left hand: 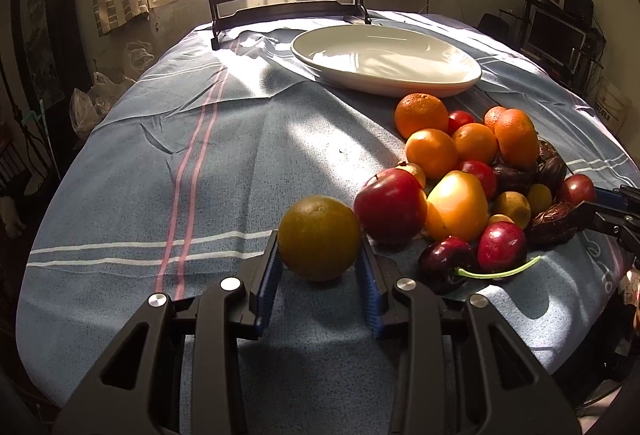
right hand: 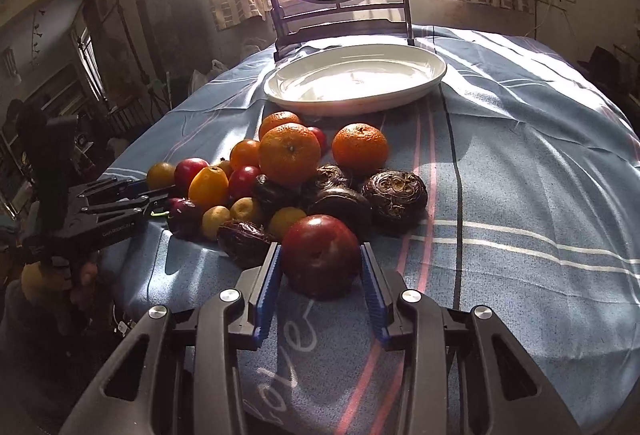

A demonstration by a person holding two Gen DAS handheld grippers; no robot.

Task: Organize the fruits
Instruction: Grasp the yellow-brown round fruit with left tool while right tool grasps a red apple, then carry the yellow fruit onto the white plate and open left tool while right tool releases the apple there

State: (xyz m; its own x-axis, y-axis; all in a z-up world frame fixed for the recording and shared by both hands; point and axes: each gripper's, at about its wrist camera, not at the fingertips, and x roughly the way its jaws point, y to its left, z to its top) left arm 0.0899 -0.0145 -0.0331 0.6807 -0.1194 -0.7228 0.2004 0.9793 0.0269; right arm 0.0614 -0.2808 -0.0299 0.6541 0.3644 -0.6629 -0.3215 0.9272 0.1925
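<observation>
My left gripper (left hand: 319,259) has its blue pads on both sides of a dull yellow-green orange (left hand: 319,237), clamped on it, low over the cloth at the near-left edge of the fruit pile. In the right cam that same gripper (right hand: 158,197) shows side-on at far left, tips reaching into the pile; can't make out the orange from there.

My right gripper (right hand: 321,261) is clamped on a dark red plum (right hand: 320,255), pads touching both flanks, at the near edge of the pile. From the left cam only its dark frame (left hand: 612,213) pokes in at far right, next to a wrinkled date (left hand: 556,223).

Rest of pile sits on the blue striped tablecloth (left hand: 140,175) btwn grippers and plate: bright oranges (right hand: 290,153) toward the back, a red apple (left hand: 390,205) touching a yellow pear-shaped fruit (left hand: 458,205), dark cherry w/ green stem (left hand: 446,269), small yellow fruits (right hand: 246,209), and dark ridged round things (right hand: 394,195) on the right side.

White plate (left hand: 400,85) lies beyond the pile, nothing in it, nearest orange just beside its rim. Behind it stands a round screen in a dark frame (left hand: 284,1), backlit by the window.
</observation>
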